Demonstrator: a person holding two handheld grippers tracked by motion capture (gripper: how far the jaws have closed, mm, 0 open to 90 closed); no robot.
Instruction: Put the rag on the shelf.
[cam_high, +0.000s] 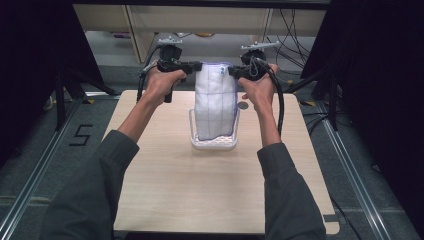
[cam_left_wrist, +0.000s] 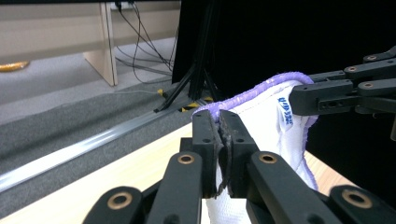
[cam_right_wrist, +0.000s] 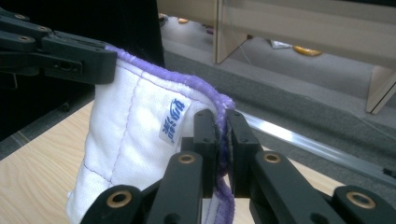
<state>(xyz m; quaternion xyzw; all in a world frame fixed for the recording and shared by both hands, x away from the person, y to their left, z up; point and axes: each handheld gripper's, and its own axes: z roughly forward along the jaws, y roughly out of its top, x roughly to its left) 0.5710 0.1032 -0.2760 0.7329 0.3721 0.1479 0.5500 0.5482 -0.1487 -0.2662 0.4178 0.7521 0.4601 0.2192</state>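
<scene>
In the high view, a pale wood-grain table (cam_high: 165, 185) stands on grey carpet, with aluminium rails along both sides and a black "5" marked on the floor at the left. Beyond the table are light wooden shelf legs and loose black cables; dark curtains close in both sides. A white quilted cloth with a purple stitched edge (cam_high: 216, 102) hangs stretched between the two claws, its lower end reaching into a clear plastic tray with a white perforated bottom (cam_high: 214, 142) near the table's middle. The left claw (cam_high: 196, 66) pinches the cloth's upper left corner and the right claw (cam_high: 233, 73) its upper right corner. A small dark round mark (cam_high: 243, 105) lies on the table just beside the right hand (cam_high: 259, 92); what it is cannot be made out. The tray's far wall is hidden behind the cloth.

In the left gripper view, the left claw (cam_left_wrist: 219, 140) is clamped on the purple edge of the cloth (cam_left_wrist: 266, 126), which runs across to the right claw (cam_left_wrist: 299, 100) at the upper right. A blue-printed label (cam_left_wrist: 285, 112) is too small to read.

In the right gripper view, the right claw (cam_right_wrist: 222, 140) is closed on the cloth's (cam_right_wrist: 126, 140) purple hem, the label (cam_right_wrist: 173, 120) just beside its jaws. The left claw (cam_right_wrist: 109, 60) holds the far corner.
</scene>
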